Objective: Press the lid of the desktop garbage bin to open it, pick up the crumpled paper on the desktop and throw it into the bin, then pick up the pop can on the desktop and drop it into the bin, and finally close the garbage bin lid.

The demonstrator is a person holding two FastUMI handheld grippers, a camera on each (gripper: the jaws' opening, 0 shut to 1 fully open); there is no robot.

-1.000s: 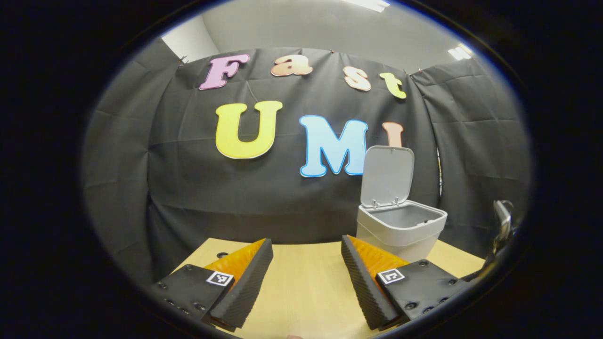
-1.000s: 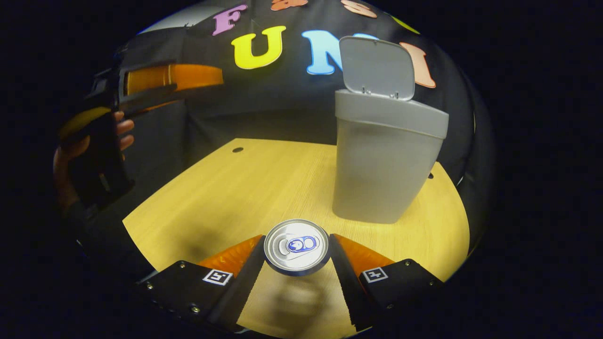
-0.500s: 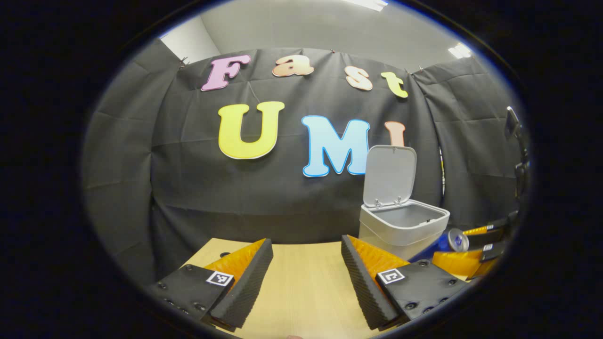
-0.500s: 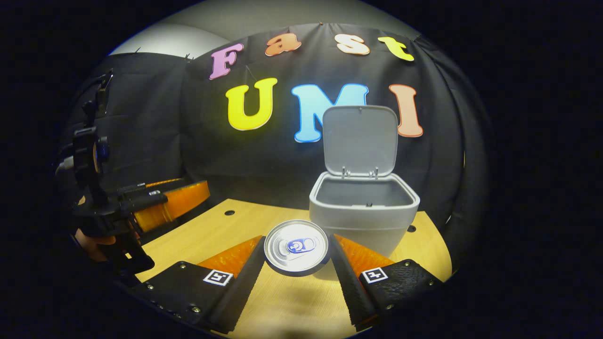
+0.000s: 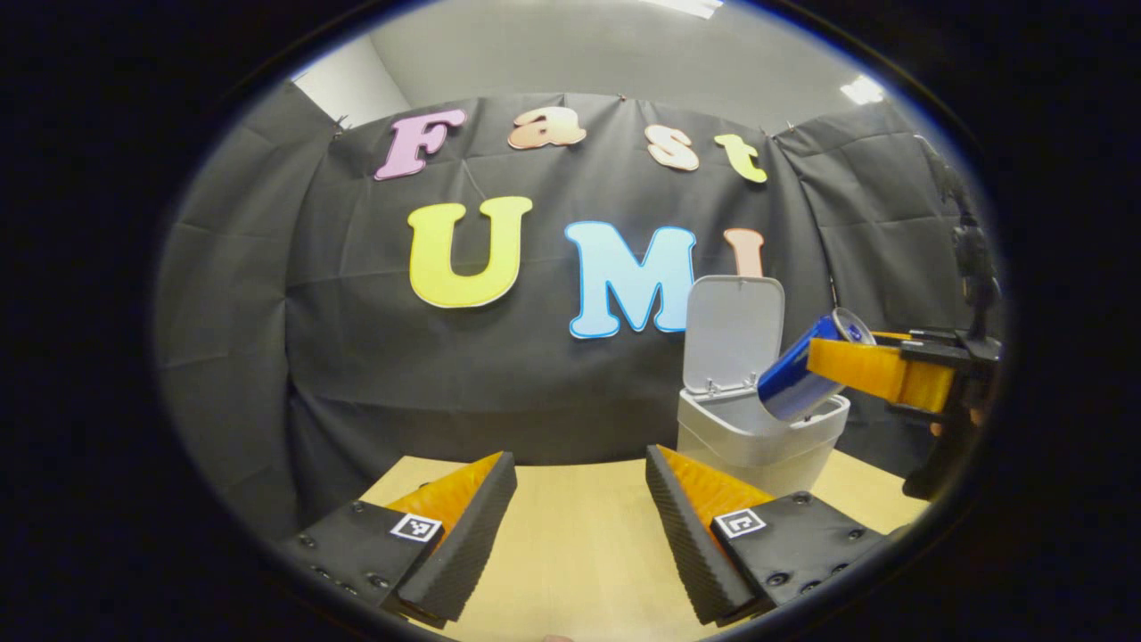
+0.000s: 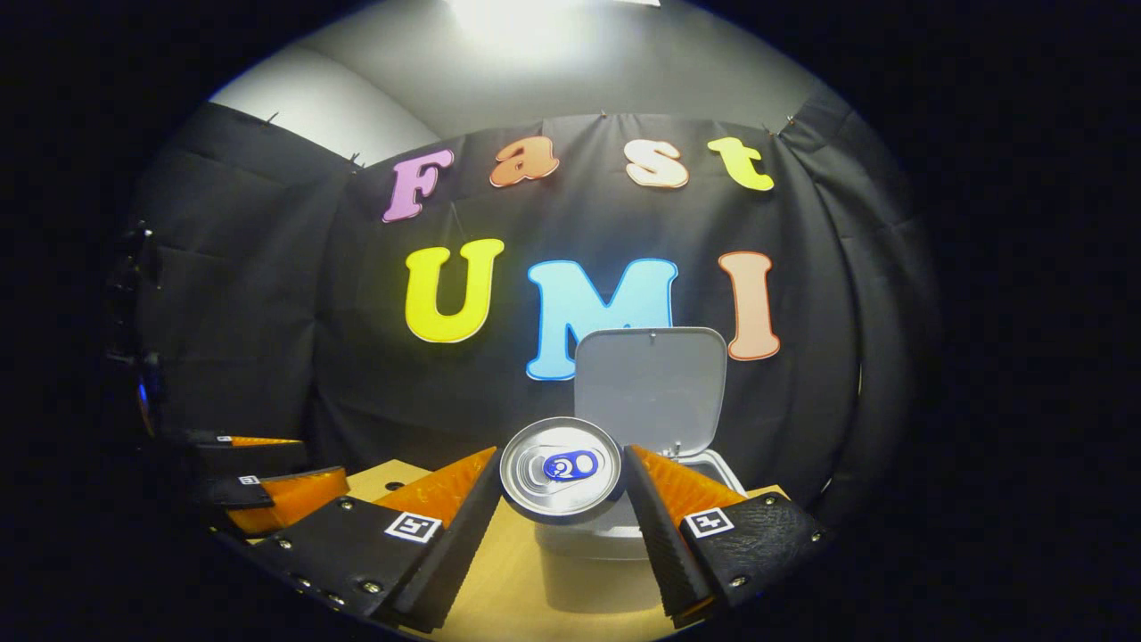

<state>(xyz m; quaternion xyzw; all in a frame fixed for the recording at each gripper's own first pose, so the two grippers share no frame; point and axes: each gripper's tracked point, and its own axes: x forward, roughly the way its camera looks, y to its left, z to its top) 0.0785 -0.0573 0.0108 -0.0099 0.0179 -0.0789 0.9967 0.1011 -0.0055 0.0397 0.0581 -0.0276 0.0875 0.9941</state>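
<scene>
A blue can [image 5: 796, 374], clamped between the two fingers of the right gripper [image 6: 562, 486], hangs tilted over the open mouth of the white bin [image 5: 758, 441], its lower end at or just inside the rim; the lid [image 5: 733, 332] stands upright behind it, hinged at the back. In the right gripper view the can's silver top faces the camera, with the bin's opening [image 6: 704, 468] below and beyond it. The left gripper [image 5: 579, 526] hovers above the wooden desk [image 5: 579, 571], jaws spread wide and holding nothing, well apart from the bin. The crumpled paper is presumably in the bin, though its inside is too hidden to tell.

The step in hand looks like the drop of the can. To do it well, the can should be centred over the opening and clear of the upright lid before the fingers part; a release too near the front rim could bounce it back onto the desk; a knock against the lid could swing it shut early. Closing the lid remains.
</scene>
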